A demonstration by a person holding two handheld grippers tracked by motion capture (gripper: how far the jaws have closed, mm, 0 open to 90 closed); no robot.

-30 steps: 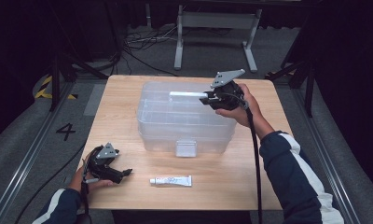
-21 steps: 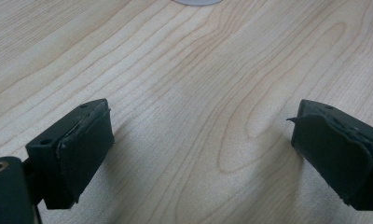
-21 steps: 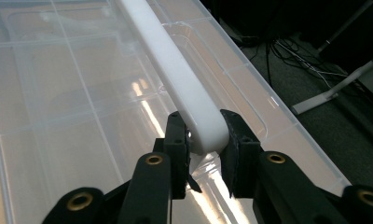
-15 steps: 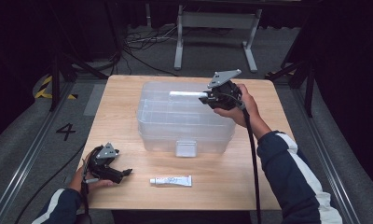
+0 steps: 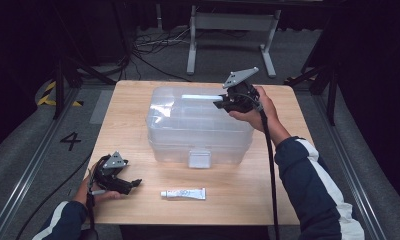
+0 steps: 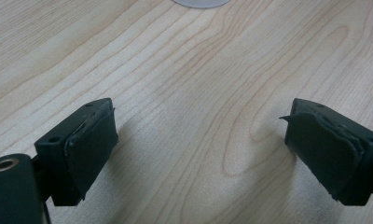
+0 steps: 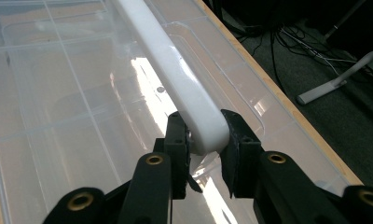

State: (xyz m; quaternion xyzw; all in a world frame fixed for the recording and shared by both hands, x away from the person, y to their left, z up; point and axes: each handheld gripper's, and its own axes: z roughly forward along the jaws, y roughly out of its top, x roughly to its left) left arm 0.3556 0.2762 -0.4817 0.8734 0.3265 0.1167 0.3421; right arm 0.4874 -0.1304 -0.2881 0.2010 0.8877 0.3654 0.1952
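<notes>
A clear plastic storage box (image 5: 198, 125) with a lid stands in the middle of the wooden table (image 5: 138, 100). Its white carry handle (image 7: 175, 70) is raised off the lid (image 7: 58, 93). My right gripper (image 5: 221, 104) is shut on the handle's near end, jaws pressed on both sides of it (image 7: 204, 135). My left gripper (image 5: 130, 185) rests low at the table's front left, open, with bare wood between its fingers (image 6: 89, 140). A small white tube (image 5: 183, 193) lies on the table in front of the box, to the right of the left gripper.
The box's white front latch (image 5: 199, 159) faces the table's near edge. Beyond the table's far edge are a metal stand (image 5: 228, 30) and cables (image 5: 148, 45) on the grey floor. Bare tabletop lies left and right of the box.
</notes>
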